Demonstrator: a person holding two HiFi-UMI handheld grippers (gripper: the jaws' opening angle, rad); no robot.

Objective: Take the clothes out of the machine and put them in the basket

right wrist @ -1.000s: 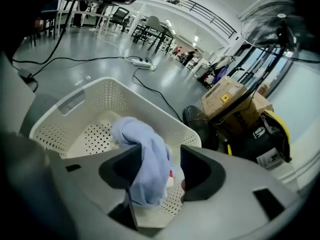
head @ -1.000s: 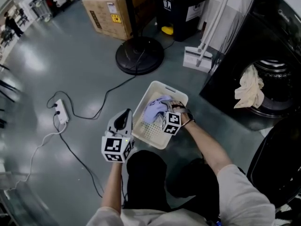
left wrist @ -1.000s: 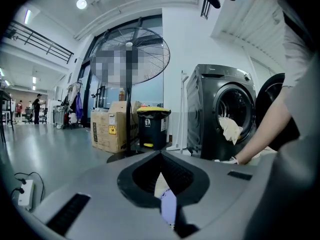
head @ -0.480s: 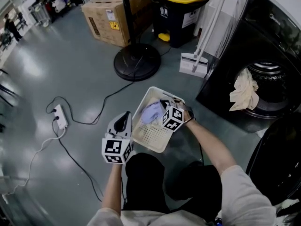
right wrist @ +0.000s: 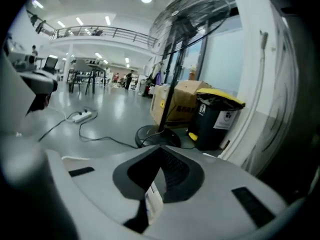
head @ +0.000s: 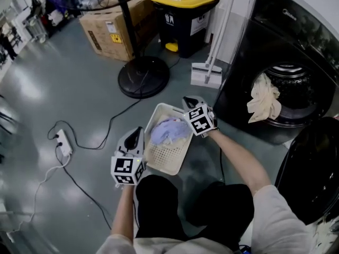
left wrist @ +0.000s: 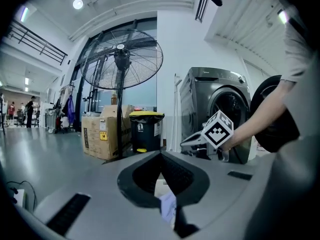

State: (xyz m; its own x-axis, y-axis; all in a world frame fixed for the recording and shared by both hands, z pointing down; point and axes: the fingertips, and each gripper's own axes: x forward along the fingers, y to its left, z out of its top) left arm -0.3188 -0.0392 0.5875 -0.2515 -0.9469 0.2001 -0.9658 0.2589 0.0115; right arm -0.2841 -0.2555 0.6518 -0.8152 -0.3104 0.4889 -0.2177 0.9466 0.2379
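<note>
Basket (head: 167,156): white, rectangular, perforated base and walls, set upright on grey floor near machine's front. Lavender garment (head: 169,131): crumpled, laid in basket's far half; near half left bare. Machine (head: 246,57): dark front-loader, door (head: 312,168) swung open. Cream cloth (head: 263,102): bunched, draped over drum opening's lower lip, partly hung outside, well apart from basket.

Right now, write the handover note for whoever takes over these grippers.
Left gripper: shut, empty, beside the basket.
Right gripper: shut, empty, by the basket's far corner.
Done: a lavender cloth lies in the basket.
Left: a cream cloth hangs out of the washing machine drum opening, with the door open. Whether more clothes lie inside cannot be seen.
</note>
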